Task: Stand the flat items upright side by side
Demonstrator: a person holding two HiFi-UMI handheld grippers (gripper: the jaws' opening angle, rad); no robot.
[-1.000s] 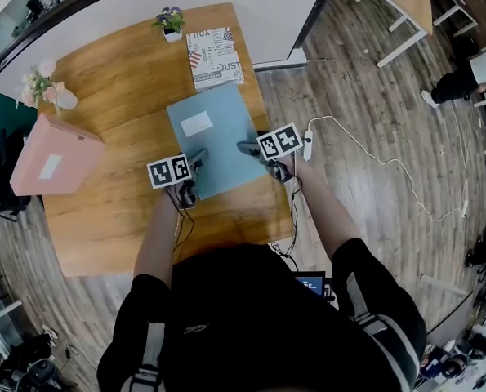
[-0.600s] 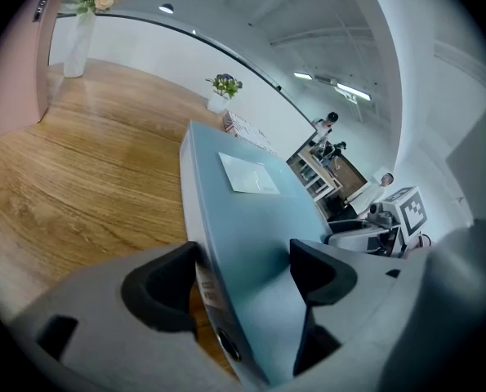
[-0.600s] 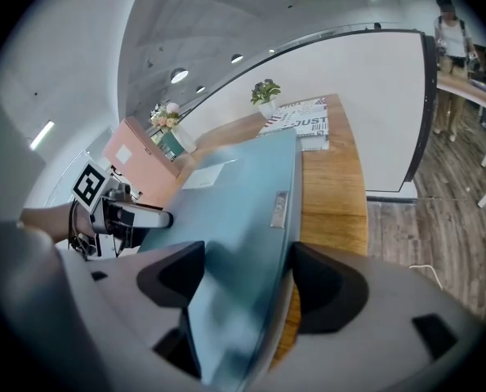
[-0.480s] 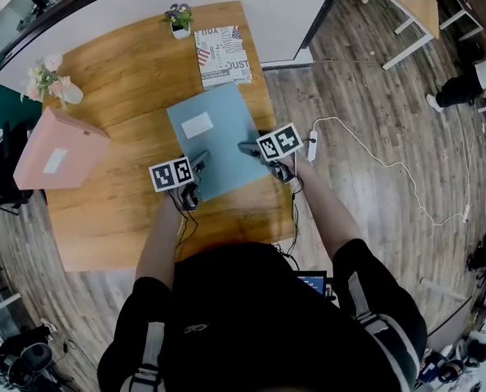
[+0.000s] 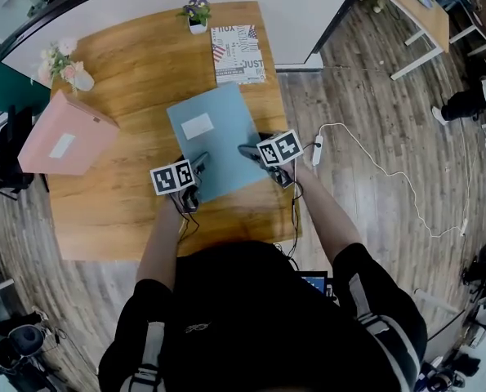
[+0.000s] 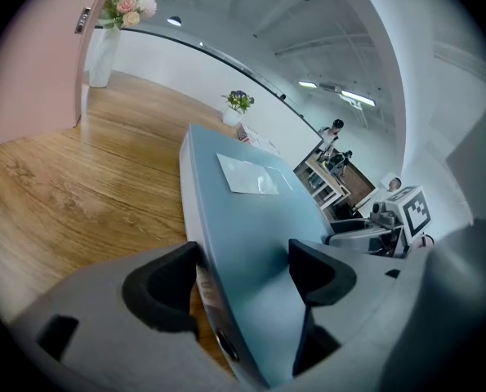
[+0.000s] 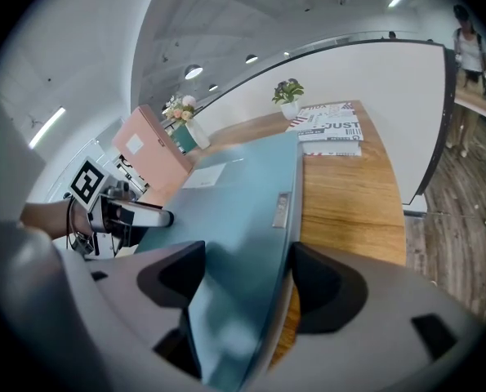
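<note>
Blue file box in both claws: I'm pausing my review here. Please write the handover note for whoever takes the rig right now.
Left claw: clamped on the near left corner of the blue file box; its jaws have just been closing slightly on it.
Right claw: clamped on the near right corner.
Things: the blue file box lies near flat over the middle of the table. The pink file box stands upright at the left edge. The printed book lies flat by the wall.
Done: pink file box is up.
Left: stand the blue file box beside it, then the printed book.
</note>
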